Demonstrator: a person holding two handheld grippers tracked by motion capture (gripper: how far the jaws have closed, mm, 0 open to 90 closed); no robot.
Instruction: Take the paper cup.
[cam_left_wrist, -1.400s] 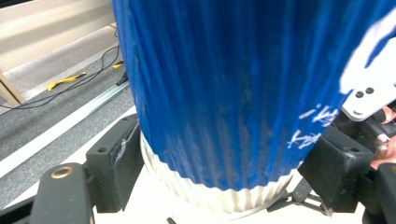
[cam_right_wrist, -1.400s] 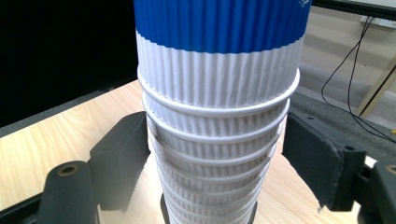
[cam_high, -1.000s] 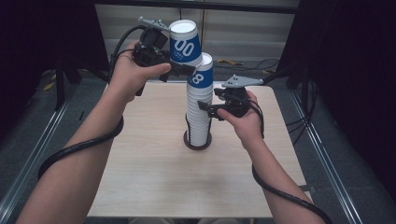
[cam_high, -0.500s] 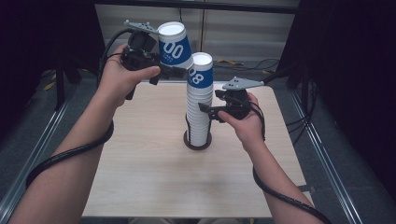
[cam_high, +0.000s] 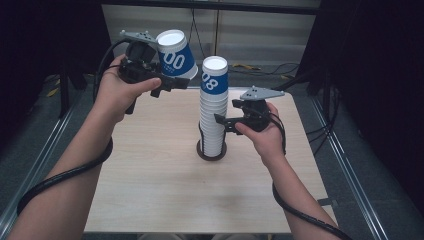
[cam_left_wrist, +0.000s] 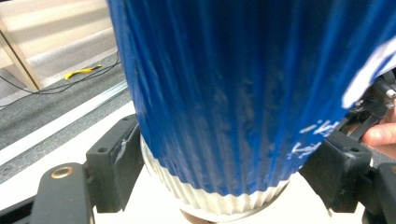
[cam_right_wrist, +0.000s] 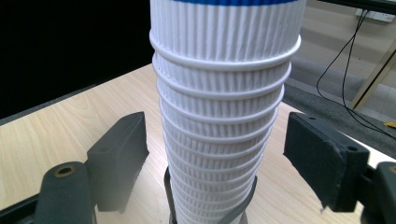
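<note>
A tall stack of upside-down ribbed paper cups stands in a dark ring base at the middle of the wooden table; its top cup has a blue band. Up and to the left of the stack, my left gripper is shut on a single blue cup, which is bottom-up and tilted. That cup sits between the left gripper's black pads. My right gripper reaches the stack's mid height from the right. Its jaws have just been opening, and the stack stands between them with gaps to both pads.
The table's far edge lies just behind the stack, with cables on the grey floor beyond. Dark curtains close off both sides. Each gripper's cable trails back along its forearm.
My left gripper has carried the blue cup leftward, away from the top of the stack, and the cup now tilts. The right hand has stayed by the stack.
</note>
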